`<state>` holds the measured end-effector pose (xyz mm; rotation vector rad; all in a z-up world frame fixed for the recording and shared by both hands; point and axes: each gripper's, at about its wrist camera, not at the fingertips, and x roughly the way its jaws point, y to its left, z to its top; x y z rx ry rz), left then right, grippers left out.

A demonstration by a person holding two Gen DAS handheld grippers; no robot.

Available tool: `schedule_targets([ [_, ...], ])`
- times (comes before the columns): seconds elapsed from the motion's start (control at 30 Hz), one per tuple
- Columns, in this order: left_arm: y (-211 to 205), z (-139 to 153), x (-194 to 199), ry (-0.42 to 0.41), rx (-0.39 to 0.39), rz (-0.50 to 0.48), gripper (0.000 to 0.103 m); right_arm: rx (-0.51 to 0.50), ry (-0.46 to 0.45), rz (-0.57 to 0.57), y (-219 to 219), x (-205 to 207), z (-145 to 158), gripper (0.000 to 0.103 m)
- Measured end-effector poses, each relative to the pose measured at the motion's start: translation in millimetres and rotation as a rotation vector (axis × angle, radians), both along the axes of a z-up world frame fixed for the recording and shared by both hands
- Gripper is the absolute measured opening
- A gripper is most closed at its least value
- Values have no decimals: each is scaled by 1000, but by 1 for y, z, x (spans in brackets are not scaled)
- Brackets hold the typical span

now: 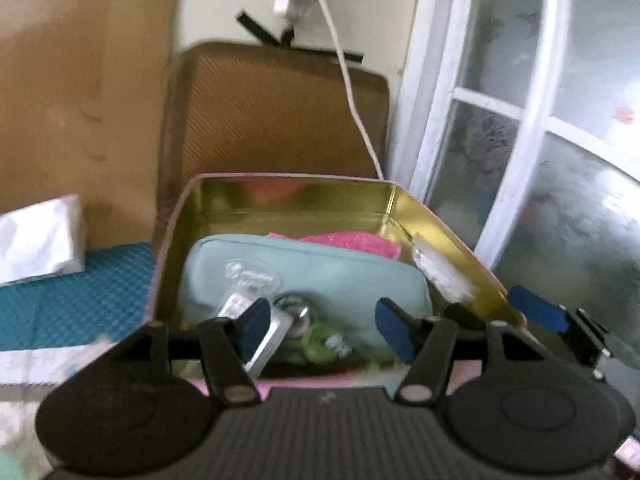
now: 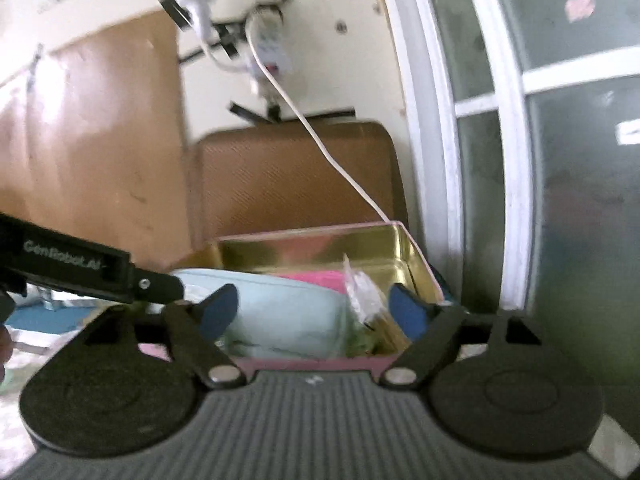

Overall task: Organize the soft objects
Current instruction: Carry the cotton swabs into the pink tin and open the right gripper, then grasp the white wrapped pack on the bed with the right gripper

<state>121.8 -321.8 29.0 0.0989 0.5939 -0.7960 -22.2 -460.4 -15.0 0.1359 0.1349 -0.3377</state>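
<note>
An open tin box (image 1: 296, 178) with a gold inside and a pink outside holds a light blue pouch (image 1: 320, 272), a pink cloth (image 1: 352, 242), a clear plastic bag (image 1: 440, 276), a green item (image 1: 324, 346) and a silvery packet (image 1: 276, 332). My left gripper (image 1: 325, 330) hovers open over the box's near end, with nothing pressed between its pads. In the right wrist view, the right gripper (image 2: 313, 314) stands open above the pouch (image 2: 280, 312) and the plastic bag (image 2: 364, 292) in the tin (image 2: 320, 248). The left gripper's body (image 2: 100, 268) reaches in from the left.
A brown padded panel (image 1: 280, 120) leans on the wall behind the box, with a white cable (image 1: 352, 92) hanging over it. A white-framed window (image 1: 520, 160) stands at the right. A tissue pack (image 1: 40, 236) lies on a teal mat (image 1: 80, 300) at the left.
</note>
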Motion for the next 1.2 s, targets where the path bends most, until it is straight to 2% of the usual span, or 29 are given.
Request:
schedule_targets([
  [0.03, 16, 0, -9, -18, -7, 1, 60, 2, -12, 9, 5, -9, 1, 66],
  [0.1, 45, -2, -21, -40, -8, 15, 60, 15, -13, 69, 19, -15, -3, 39],
  [0.17, 77, -8, -30, -50, 9, 45, 60, 41, 34, 161, 34, -12, -8, 23],
  [0.27, 116, -24, -35, -54, 88, 111, 59, 49, 117, 288, 62, 0, -19, 15],
  [0.37, 152, -40, -40, -33, 143, 172, 59, 51, 182, 379, 95, 19, -22, 15],
  [0.47, 185, -49, -44, 17, 124, 197, 59, 21, 212, 431, 124, 40, -21, 16],
  [0.53, 199, -53, -45, 36, 116, 216, 59, -20, 239, 420, 139, 58, -21, 26],
  [0.6, 212, -54, -44, 53, 102, 233, 59, -39, 262, 408, 151, 76, -21, 62],
  [0.67, 224, -53, -42, 65, 74, 249, 59, -57, 291, 405, 160, 91, -25, 71],
  [0.77, 241, -50, -40, 80, 43, 270, 59, -83, 347, 391, 170, 112, -34, 71],
  [0.83, 248, -48, -40, 87, 25, 278, 59, -85, 404, 381, 173, 125, -40, 61],
  [0.87, 250, -47, -41, 87, 20, 281, 59, -61, 427, 375, 171, 129, -43, 29],
  [0.9, 250, -46, -41, 87, 19, 282, 59, -25, 426, 378, 166, 129, -44, 7],
  [0.93, 251, -46, -41, 87, 19, 282, 59, 5, 423, 383, 162, 127, -43, 2],
  [1.0, 252, -46, -43, 90, 17, 279, 59, 31, 423, 382, 156, 115, -42, 2],
  [1.13, 247, -47, -42, 104, 18, 273, 59, 11, 413, 410, 156, 89, -38, 3],
  [1.2, 242, -49, -40, 112, 22, 271, 59, -12, 382, 429, 161, 86, -31, 7],
])
